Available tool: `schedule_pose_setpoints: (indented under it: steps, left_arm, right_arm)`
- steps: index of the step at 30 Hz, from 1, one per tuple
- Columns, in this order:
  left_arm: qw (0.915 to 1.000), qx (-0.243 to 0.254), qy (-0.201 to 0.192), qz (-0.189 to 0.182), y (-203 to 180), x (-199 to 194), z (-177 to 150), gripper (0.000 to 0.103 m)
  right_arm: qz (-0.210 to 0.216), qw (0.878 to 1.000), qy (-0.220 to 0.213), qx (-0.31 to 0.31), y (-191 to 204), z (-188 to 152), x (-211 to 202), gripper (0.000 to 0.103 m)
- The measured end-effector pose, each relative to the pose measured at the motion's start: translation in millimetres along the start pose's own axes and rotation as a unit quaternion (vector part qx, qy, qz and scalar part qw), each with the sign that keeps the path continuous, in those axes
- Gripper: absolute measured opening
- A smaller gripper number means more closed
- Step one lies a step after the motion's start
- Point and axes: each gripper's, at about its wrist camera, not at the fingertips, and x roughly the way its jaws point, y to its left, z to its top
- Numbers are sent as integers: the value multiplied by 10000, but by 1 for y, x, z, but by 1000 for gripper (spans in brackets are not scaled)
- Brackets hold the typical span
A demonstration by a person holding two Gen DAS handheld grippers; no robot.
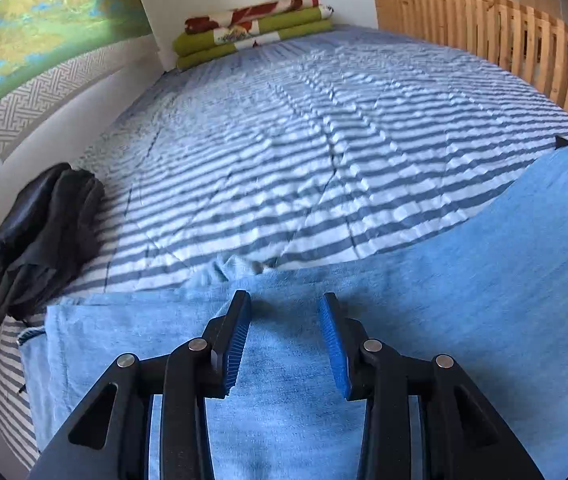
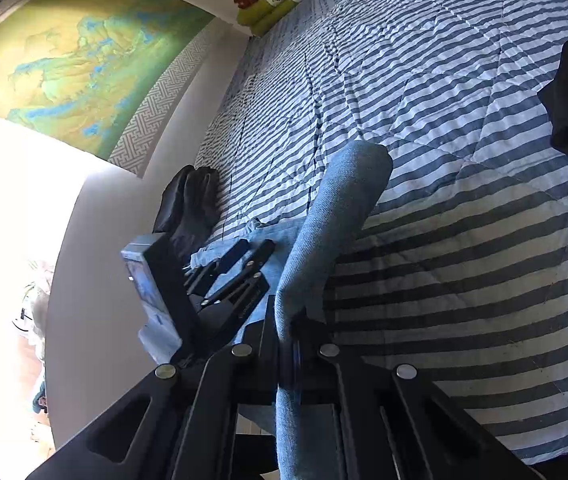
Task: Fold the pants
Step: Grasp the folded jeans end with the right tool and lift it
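Right gripper (image 2: 293,336): jaws clamped on a fold of light-blue pants (image 2: 340,200), lifted off the bed; only the right wrist view shows this. The same view catches the left gripper (image 2: 250,250) low over the pants. Left wrist view: left gripper (image 1: 286,304) jaws parted, nothing between them, pants (image 1: 444,300) spread flat just beneath. Striped quilt (image 1: 304,152) underneath. Black garment (image 1: 40,236) at wall edge. Folded green blankets (image 1: 252,36) at far end; wooden slat rail (image 1: 504,40) beyond; landscape painting (image 1: 52,20) on wall.
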Motion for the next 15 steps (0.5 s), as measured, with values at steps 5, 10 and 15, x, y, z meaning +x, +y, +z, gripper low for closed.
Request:
schedule_pose_setpoints:
  steps: [5, 10, 15]
  left_arm:
    - [9957, -699, -60, -604, 36, -21, -5, 39]
    - [9927, -1008, -147, -647, 78, -65, -53, 43]
    - [9995, -241, 76, -180, 59, -46, -103, 45]
  right_arm:
    - [35, 10000, 14, -63, 16, 2, 0, 4]
    - [77, 9997, 24, -242, 42, 3, 4, 4]
    - [235, 9992, 51, -310, 67, 3, 16, 4]
